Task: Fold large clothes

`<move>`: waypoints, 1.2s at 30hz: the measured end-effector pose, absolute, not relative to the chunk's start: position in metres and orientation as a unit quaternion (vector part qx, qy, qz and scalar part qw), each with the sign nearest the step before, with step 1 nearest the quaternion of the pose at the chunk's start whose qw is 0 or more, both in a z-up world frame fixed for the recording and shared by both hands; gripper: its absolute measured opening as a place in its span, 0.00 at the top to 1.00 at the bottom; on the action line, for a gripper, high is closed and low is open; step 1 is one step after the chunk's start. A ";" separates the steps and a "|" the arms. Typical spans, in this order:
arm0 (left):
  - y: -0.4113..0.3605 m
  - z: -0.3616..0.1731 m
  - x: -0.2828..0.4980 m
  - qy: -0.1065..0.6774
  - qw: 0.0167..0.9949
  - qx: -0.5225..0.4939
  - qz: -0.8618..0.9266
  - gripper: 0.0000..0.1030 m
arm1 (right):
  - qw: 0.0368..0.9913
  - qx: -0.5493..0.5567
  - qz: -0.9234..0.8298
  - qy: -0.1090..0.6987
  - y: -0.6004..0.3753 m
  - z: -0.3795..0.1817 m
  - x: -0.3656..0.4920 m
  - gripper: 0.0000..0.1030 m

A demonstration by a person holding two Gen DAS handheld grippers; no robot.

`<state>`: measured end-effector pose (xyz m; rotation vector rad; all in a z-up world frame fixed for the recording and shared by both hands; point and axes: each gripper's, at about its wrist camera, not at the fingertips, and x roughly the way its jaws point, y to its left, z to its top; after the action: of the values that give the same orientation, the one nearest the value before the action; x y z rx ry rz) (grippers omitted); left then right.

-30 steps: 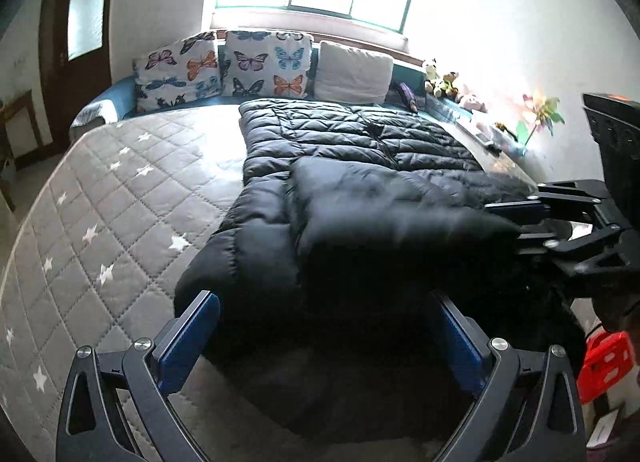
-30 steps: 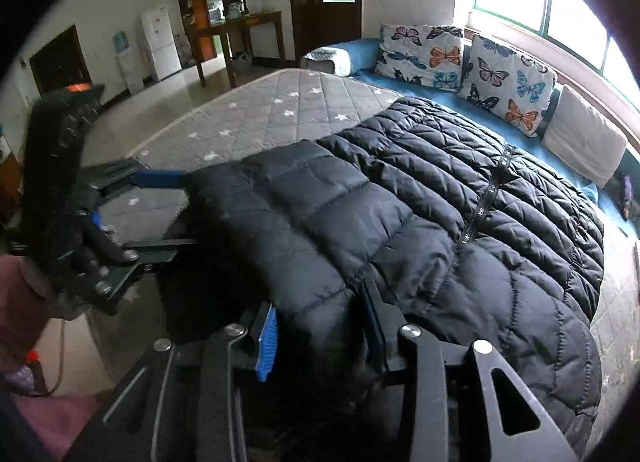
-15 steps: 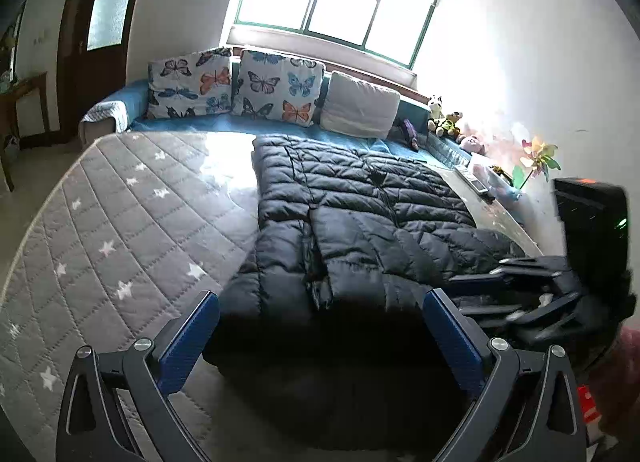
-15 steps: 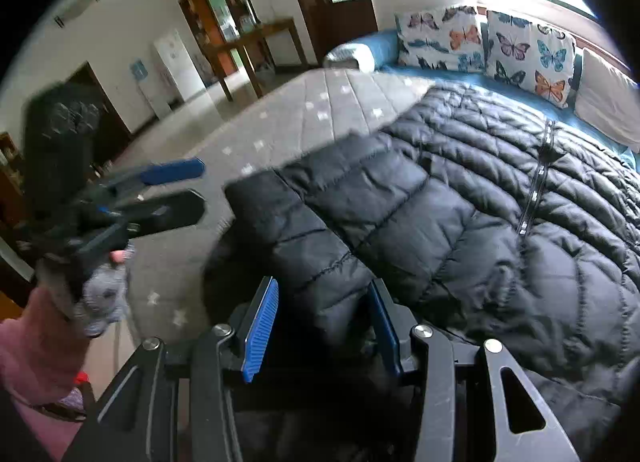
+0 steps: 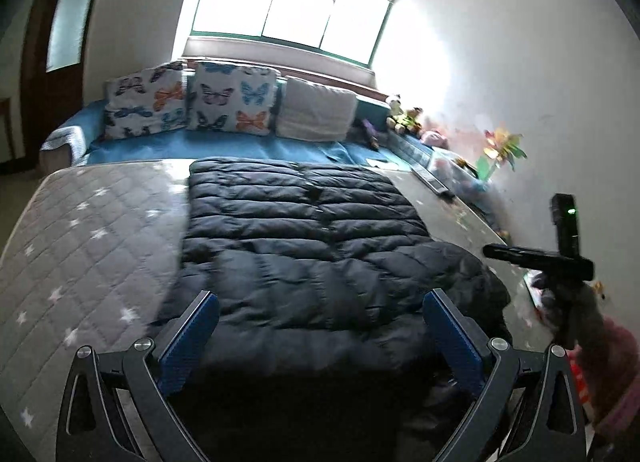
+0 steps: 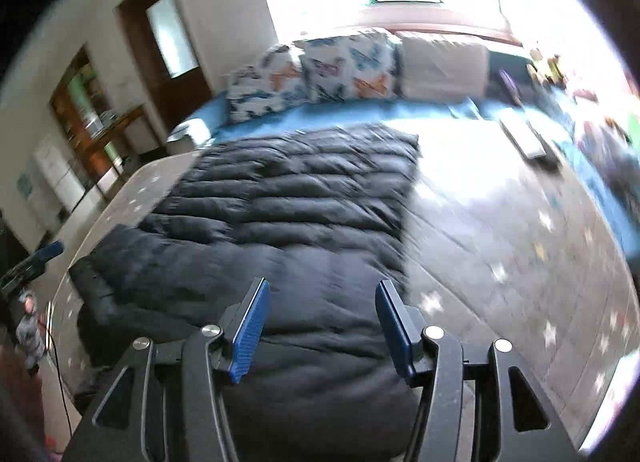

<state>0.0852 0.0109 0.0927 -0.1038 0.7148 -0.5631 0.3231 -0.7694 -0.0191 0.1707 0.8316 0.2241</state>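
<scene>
1. One black puffer jacket (image 5: 304,246) lies on the bed, at the picture's centre in the left wrist view.
2. Two butterfly-print cushions (image 5: 232,101) stand at 11 o'clock.
3. One plain white cushion (image 5: 316,113) stands just beside them, at 12 o'clock.
4. One quilted grey mattress (image 5: 80,238) with white stars shows at 9 o'clock.
5. One window (image 5: 292,5) with three panes sits at 12 o'clock.
6. Two grippers: the left gripper (image 5: 320,338) at 6 o'clock, the right gripper (image 6: 320,326) likewise in its own view.
7. One colourful pinwheel (image 5: 502,145) stands at 2 o'clock.
</scene>
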 end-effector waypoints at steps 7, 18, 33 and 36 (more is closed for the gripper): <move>-0.042 0.086 0.097 0.364 0.881 -0.019 -0.300 0.00 | 0.902 0.010 0.117 0.414 -0.716 -0.054 0.319 0.33; -0.043 0.044 0.133 0.404 0.872 0.000 -0.277 0.23 | 0.877 -0.088 0.189 0.432 -0.645 -0.062 0.316 0.33; 0.000 0.002 0.146 0.417 0.876 0.010 -0.243 0.40 | 0.855 -0.106 0.237 0.449 -0.590 -0.067 0.344 0.32; 0.003 -0.005 0.147 0.420 0.873 0.020 -0.245 0.41 | 0.854 -0.124 0.232 0.450 -0.584 -0.076 0.343 0.32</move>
<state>0.1468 0.0029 -0.0047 0.0410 0.8777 -0.5124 0.3432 -0.5840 -0.0757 -0.2610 0.9464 0.4872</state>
